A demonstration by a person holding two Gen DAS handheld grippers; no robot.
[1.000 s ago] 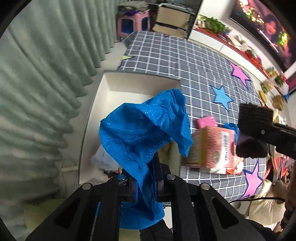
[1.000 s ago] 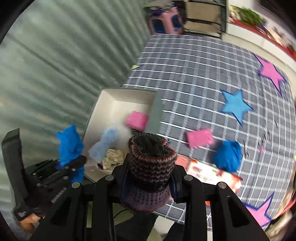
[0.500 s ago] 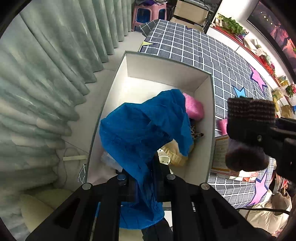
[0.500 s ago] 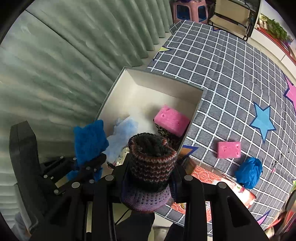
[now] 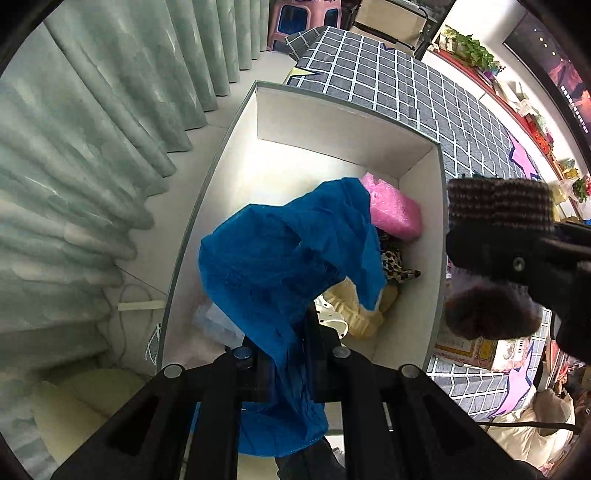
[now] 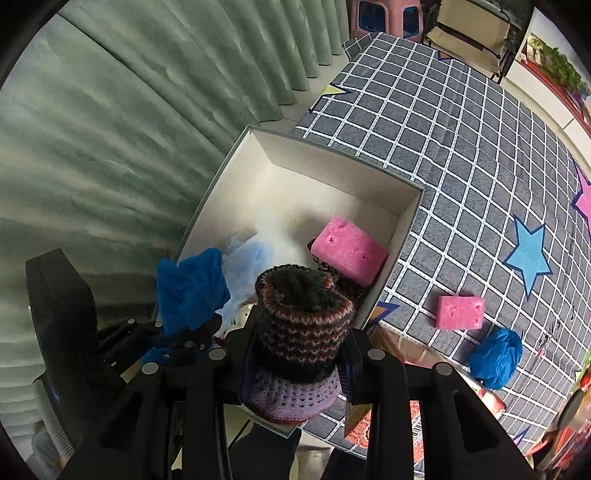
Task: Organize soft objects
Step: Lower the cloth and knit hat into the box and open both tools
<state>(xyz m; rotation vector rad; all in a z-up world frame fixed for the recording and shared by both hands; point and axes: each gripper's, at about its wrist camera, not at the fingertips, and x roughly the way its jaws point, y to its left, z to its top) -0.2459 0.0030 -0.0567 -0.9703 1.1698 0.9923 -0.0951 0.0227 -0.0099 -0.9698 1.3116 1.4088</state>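
My left gripper is shut on a blue crinkled cloth and holds it over the near end of the white open box. My right gripper is shut on a striped knitted sock just above the box's near right edge; it shows in the left wrist view. In the box lie a pink sponge, a pale blue cloth, a leopard-print piece and a cream item.
On the checked tablecloth lie a second pink sponge, a blue cloth ball and a printed carton. Green curtains hang left of the box. A pink stool stands at the far end.
Both grippers have moved left from over the table to above the box, carrying their cloth and sock. The box now fills the middle of both views.
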